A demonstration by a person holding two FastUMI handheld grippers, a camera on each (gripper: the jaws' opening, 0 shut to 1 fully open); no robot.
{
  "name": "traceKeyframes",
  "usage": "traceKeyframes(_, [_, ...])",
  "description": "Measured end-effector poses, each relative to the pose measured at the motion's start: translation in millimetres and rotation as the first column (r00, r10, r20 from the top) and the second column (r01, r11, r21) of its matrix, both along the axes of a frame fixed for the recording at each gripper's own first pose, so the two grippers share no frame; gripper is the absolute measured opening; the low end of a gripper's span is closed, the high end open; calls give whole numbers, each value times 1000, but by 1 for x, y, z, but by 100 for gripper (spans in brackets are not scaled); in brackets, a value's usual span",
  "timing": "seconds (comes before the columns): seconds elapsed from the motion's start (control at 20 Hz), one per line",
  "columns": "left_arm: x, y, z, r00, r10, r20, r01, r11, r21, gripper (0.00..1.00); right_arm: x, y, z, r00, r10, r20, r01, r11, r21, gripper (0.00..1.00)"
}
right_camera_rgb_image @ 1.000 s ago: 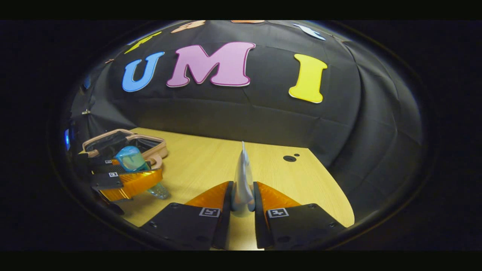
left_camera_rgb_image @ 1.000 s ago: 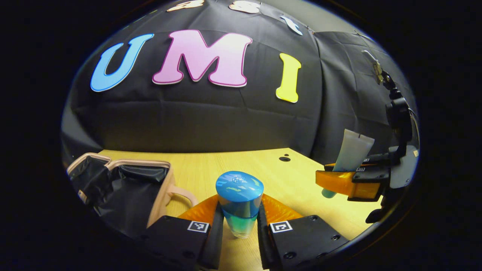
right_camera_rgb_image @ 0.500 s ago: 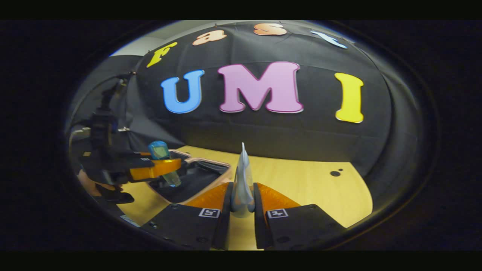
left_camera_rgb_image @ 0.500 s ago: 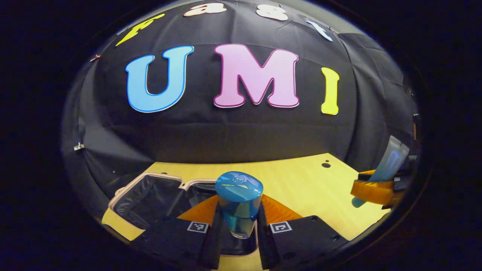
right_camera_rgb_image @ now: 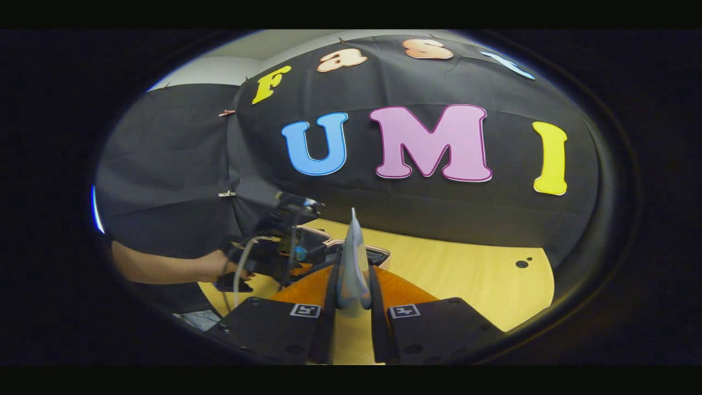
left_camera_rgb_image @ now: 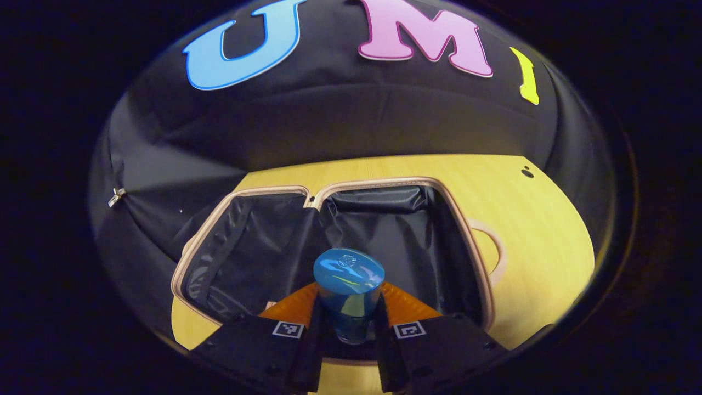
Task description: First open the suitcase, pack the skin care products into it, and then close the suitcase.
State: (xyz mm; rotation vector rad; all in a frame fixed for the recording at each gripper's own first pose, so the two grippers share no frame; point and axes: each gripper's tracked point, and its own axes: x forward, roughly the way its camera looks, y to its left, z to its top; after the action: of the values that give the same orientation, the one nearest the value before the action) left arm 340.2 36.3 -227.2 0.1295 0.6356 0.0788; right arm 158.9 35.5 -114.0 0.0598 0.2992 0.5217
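1. The suitcase (left_camera_rgb_image: 263, 247) lies open on the surface (left_camera_rgb_image: 537, 219), its dark lining facing up, so I judge packing is the step in hand.
2. My left gripper (left_camera_rgb_image: 349, 312) is clamped on a blue-capped bottle (left_camera_rgb_image: 349, 285), poised over the right half; next I lower and release.
3. My right gripper (right_camera_rgb_image: 351, 299) pinches a pale tube (right_camera_rgb_image: 352, 263), waiting near the suitcase's right.

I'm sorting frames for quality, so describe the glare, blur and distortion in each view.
Left gripper view: sharp; light streaks glare on the bottle's blue cap; fisheye bows the suitcase rim and table edge. Right gripper view: the tube is crisp, the far hand dim and soft, the table's far edge curved.
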Motion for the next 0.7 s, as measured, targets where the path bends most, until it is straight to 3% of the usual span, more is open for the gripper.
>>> traceKeyframes(0.05, [10, -1, -6, 1000, -3, -21, 3, 1000, 3, 48, 0, -3, 3, 1000, -4, -2, 4, 1000, -3, 30])
traceKeyframes(0.2, [43, -5, -11, 998, -12, -64, 13, 1000, 3, 45, 5, -11, 3, 1000, -23, 1, 23, 1000, -16, 30])
traceKeyframes(0.25, [52, -5, -13, 996, -11, -87, 11, 1000, -2, 45, 9, -14, 0, 999, -32, -17, 32, 999, -13, 25])
traceKeyframes(0.3, [62, -5, -17, 993, -9, -116, 8, 1000, -9, 45, 13, -15, -3, 999, -42, -26, 42, 999, -12, 30])
traceKeyframes(0.4, [80, -4, -27, 988, -10, -153, 8, 1000, -16, 45, 26, -18, -9, 997, -63, -38, 63, 998, -23, 30])
traceKeyframes(0.6, [92, 1, -54, 980, -6, -198, 3, 1000, -18, 46, 49, -4, -37, 994, -74, -76, 70, 996, -53, 30])
traceKeyframes(0.7, [94, 4, -49, 986, -3, -166, -3, 999, -38, 51, 63, 7, -47, 992, -83, -98, 78, 995, -60, 30])
